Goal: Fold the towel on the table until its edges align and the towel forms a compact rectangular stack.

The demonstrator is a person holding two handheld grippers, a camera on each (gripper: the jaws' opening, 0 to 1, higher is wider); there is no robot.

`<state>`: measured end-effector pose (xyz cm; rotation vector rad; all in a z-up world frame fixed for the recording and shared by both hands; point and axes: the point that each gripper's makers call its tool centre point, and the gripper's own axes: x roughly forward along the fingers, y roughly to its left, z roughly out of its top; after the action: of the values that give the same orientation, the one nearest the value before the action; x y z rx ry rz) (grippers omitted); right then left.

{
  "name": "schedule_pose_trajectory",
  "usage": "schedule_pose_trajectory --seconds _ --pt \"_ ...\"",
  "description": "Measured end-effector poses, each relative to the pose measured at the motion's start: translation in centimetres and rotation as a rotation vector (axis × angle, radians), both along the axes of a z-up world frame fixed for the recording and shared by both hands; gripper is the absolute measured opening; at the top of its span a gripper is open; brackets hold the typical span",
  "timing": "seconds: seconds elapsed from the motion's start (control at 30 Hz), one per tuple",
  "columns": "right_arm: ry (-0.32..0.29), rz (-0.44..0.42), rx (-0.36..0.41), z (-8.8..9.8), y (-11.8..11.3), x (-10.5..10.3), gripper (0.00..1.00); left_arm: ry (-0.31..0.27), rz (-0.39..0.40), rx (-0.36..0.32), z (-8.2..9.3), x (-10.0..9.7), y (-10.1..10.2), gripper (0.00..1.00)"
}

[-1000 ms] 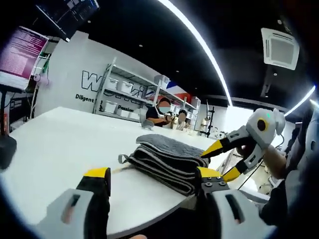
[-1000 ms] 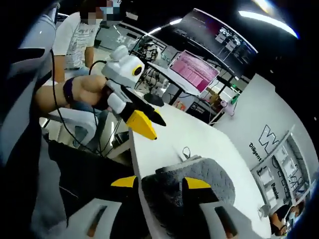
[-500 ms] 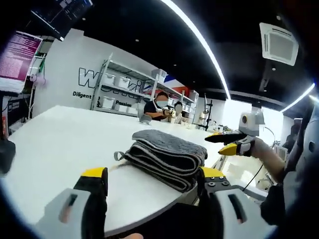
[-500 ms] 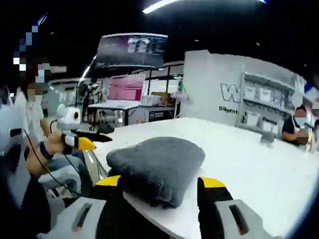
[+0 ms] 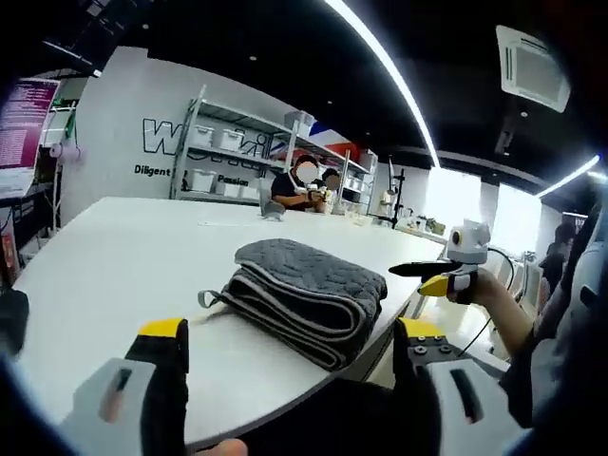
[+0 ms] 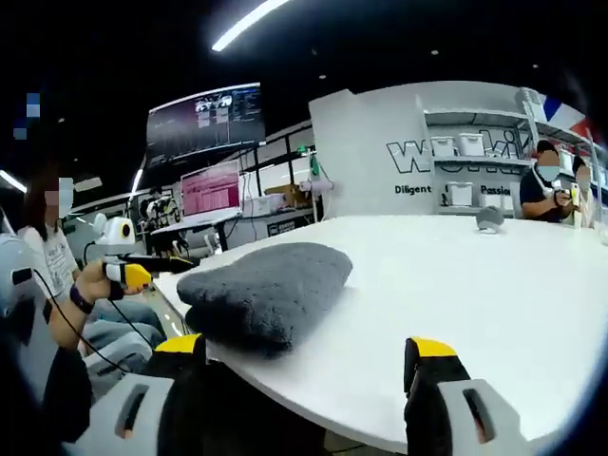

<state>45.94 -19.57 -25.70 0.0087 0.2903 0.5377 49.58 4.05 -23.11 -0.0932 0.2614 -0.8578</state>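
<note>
Towel [image 5: 309,290]: grey, folded into a compact layered stack near the table [image 5: 114,256] edge; we judge folding essentially done. Left tongs [image 5: 290,356] and right tongs [image 6: 306,366]: both wide, empty, held off the towel.

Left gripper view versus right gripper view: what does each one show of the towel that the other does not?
The left gripper view shows the towel's layered folded edges, pale trim and a small hanging loop. The right gripper view shows its smooth rounded fold side, with no layers visible. Both show the towel folded into a compact stack on the white table, near its edge, lying free beyond open jaws: left gripper, right gripper.
</note>
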Motion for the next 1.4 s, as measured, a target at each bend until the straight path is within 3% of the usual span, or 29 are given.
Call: schedule_pose_trajectory --seconds 0.17,0.43,0.57,0.67,0.87,1.0,1.4 --pt "0.01 0.014 -0.058 -0.8 0.2 -0.2 0.96 0.01 0.035 -0.002 -0.6 0.0 -0.2 0.97" --pt "0.011 0.029 -0.062 -0.4 0.7 -0.6 0.99 0.011 -0.002 0.02 -1.4 -0.7 -1.8 0.99" --pt "0.019 0.019 -0.052 -0.2 0.7 -0.5 0.99 0.019 -0.012 0.001 -1.8 -0.7 -1.9 0.99" --pt "-0.01 -0.01 -0.059 0.6 0.5 -0.2 0.99 0.039 0.0 -0.009 -1.8 -0.5 -1.4 0.99" --pt "-0.021 -0.024 -0.035 1.0 0.4 -0.4 0.99 0.003 0.037 -0.026 -0.8 -0.5 -0.6 0.99" --pt "-0.022 -0.035 -0.049 1.0 0.2 -0.3 0.99 -0.002 0.017 -0.023 -0.8 -0.7 -1.0 0.99" --pt "-0.033 -0.035 0.005 1.2 0.5 0.1 0.99 0.001 -0.009 0.0 -1.5 -0.8 -1.9 0.99"
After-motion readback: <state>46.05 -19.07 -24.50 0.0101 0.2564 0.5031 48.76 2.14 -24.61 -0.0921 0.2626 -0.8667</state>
